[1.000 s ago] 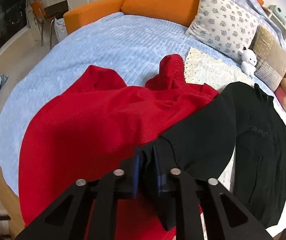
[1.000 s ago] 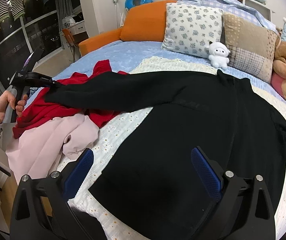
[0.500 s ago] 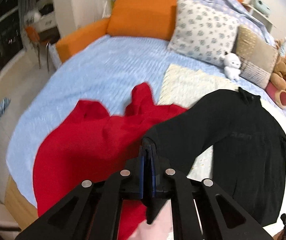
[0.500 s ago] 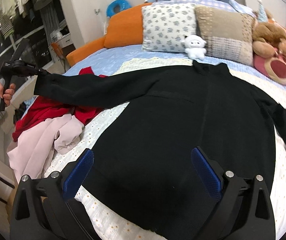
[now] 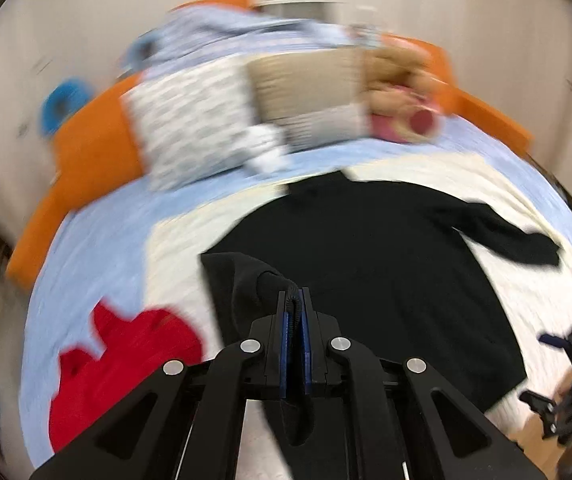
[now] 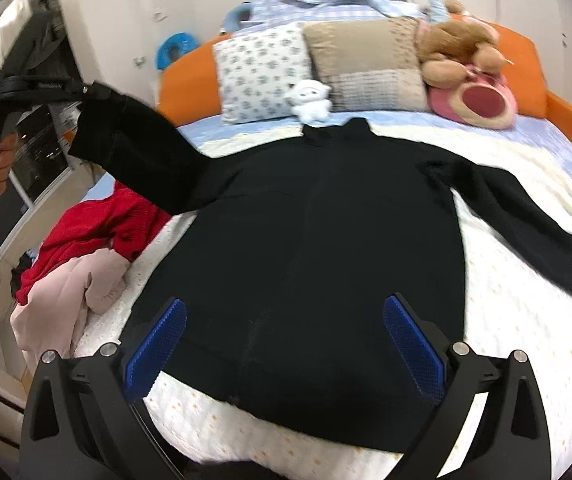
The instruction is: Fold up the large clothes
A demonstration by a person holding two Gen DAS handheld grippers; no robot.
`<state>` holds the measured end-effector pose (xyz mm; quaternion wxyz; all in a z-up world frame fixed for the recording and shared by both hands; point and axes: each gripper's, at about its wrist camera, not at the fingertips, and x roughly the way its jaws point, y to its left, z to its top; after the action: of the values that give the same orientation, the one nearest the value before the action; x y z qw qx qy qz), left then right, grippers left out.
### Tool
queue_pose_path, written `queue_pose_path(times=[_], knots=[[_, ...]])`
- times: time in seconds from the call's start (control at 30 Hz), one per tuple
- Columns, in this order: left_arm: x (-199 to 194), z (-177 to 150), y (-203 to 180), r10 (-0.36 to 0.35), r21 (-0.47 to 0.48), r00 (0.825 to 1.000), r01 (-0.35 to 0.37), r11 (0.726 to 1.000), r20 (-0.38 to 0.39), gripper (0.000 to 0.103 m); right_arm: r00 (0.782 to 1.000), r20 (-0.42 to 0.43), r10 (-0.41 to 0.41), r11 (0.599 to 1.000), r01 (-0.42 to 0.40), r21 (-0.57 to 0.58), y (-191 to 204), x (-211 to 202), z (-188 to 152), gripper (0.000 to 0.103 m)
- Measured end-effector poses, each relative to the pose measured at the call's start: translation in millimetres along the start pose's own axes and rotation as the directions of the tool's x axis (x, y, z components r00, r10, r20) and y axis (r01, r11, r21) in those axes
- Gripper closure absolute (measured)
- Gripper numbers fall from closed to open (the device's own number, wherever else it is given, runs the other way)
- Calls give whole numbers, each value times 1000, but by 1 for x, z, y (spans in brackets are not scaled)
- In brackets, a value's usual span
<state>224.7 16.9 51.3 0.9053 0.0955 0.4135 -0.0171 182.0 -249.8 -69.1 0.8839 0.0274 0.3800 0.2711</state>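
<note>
A black long-sleeved top (image 6: 317,232) lies flat on a cream blanket (image 6: 517,168) on the bed, collar toward the pillows. My left gripper (image 5: 294,304) is shut on the cuff of its left sleeve (image 5: 246,280) and holds it lifted above the bed; in the right wrist view that gripper (image 6: 82,90) shows at the upper left with the sleeve (image 6: 142,160) hanging from it. My right gripper (image 6: 286,344) is open and empty above the top's hem. The other sleeve (image 6: 525,216) lies spread out to the right.
A red garment (image 6: 94,232) and a pink garment (image 6: 66,300) lie heaped at the bed's left edge. Pillows (image 6: 262,72), a small white plush (image 6: 311,100) and a brown bear (image 6: 457,56) line the orange headboard (image 6: 525,64). The bed's front edge is right below my right gripper.
My left gripper has swung up and toward the right with the sleeve cuff, lifting the sleeve off the red garment. My right gripper stays open over the hem.
</note>
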Motion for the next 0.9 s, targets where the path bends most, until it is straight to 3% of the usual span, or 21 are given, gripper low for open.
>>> queue_pose_path(times=[0.1, 0.27, 0.57, 0.63, 0.7, 0.73, 0.83, 0.9], knots=[[12, 1, -70, -48, 147, 999, 49, 988, -12, 93, 1000, -6, -27, 999, 27, 25, -13, -12, -10, 5], [54, -24, -151, -116, 276, 986, 144, 950, -118, 93, 998, -17, -66, 995, 67, 70, -35, -25, -24, 5], [108, -110, -197, -145, 368, 944, 253, 895, -297, 91, 994, -66, -87, 993, 92, 78, -40, -15, -27, 5], [120, -131, -198, -155, 371, 930, 281, 885, -334, 80, 994, -71, -78, 994, 84, 74, -37, -9, -24, 5], [124, -142, -199, -148, 385, 934, 274, 881, -326, 43, 995, -76, -62, 995, 68, 69, -30, -2, -24, 5], [123, -146, -198, -143, 399, 942, 261, 879, -302, 34, 995, -78, -58, 996, 63, 66, -29, 1, -23, 5], [121, -147, -184, -128, 404, 960, 223, 887, -249, 26, 994, -95, -55, 997, 60, 49, -21, 13, -23, 5], [124, -139, -159, -162, 331, 958, 236, 914, -235, 19, 992, -113, -54, 997, 60, 44, -18, 23, -23, 5]])
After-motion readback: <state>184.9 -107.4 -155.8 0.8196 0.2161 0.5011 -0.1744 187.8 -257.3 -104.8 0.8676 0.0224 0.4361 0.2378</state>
